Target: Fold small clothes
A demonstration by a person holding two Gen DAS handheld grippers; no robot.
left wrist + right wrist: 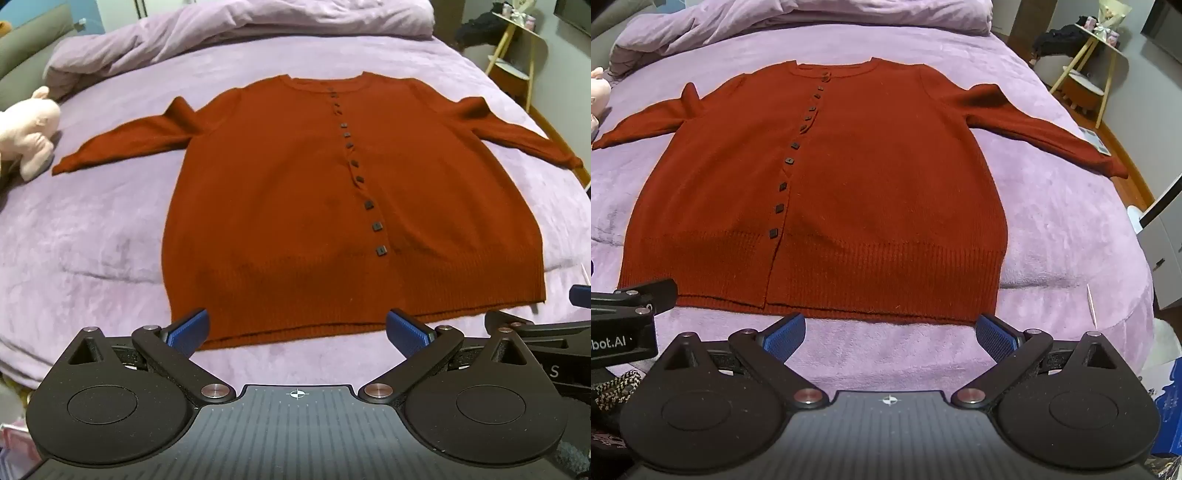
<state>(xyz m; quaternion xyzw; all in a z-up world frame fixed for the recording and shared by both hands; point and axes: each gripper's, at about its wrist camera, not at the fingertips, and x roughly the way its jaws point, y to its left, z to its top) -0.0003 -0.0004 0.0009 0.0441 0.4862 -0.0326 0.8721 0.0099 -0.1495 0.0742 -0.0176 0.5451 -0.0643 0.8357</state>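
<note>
Left wrist view: at the bottom of the frame the left tongs [297, 332] stand spread wide and empty, their blue pads framing the cardigan's near hem at lower centre. In the right wrist view the right tongs [890, 336] are likewise released, grasping nothing, poised just short of the ribbed hem. Beyond them the rust-red cardigan [332, 192] lies flat and buttoned on the purple bed [110, 229], filling the middle of both frames, its sleeves stretched toward the left and right edges and its collar toward the top. A pink plush toy [29, 129] sits at the left edge, a bunched duvet [221, 26] along the top. Folding looks not yet begun; the next move likely calls for each pair of tongs to pinch a sleeve or a side edge and carry it inward across the body.
</note>
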